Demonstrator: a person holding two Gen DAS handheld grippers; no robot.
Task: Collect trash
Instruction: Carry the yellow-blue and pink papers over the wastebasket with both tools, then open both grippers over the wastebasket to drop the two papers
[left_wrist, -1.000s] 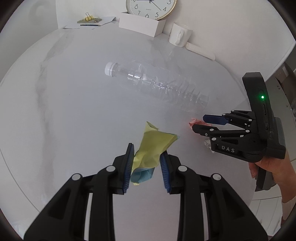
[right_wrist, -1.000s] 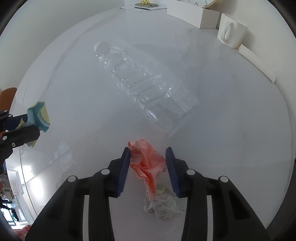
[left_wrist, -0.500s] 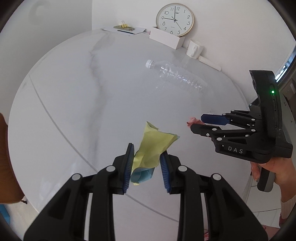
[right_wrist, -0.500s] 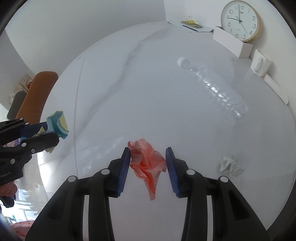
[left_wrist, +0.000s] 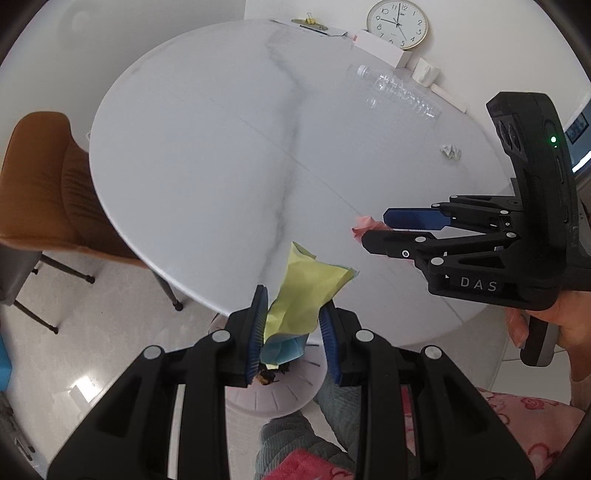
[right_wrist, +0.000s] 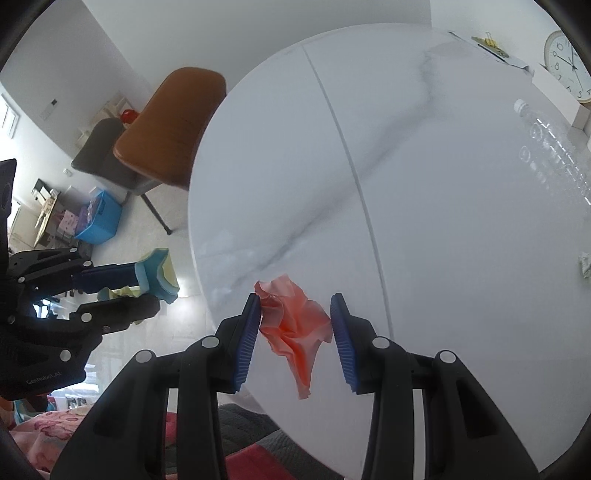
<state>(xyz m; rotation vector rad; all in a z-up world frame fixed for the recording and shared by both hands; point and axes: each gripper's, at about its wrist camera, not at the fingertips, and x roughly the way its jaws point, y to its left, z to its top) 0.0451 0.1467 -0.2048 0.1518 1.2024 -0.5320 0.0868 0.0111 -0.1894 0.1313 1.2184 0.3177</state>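
My left gripper is shut on a crumpled yellow and blue paper and holds it in the air over the near edge of the round white marble table. My right gripper is shut on a crumpled pink paper, also lifted above the table. In the left wrist view the right gripper is at the right with the pink paper showing at its tips. In the right wrist view the left gripper holds its paper beyond the table's edge.
An empty clear plastic bottle and a small white paper ball lie on the far right of the table. A clock, a white box and a mug stand at the back. A brown chair stands left. A pale round bin sits below the left gripper.
Both grippers have pulled back and up from the table with their papers. The bottle and white paper ball now lie far off, and the floor and chair have come into view.
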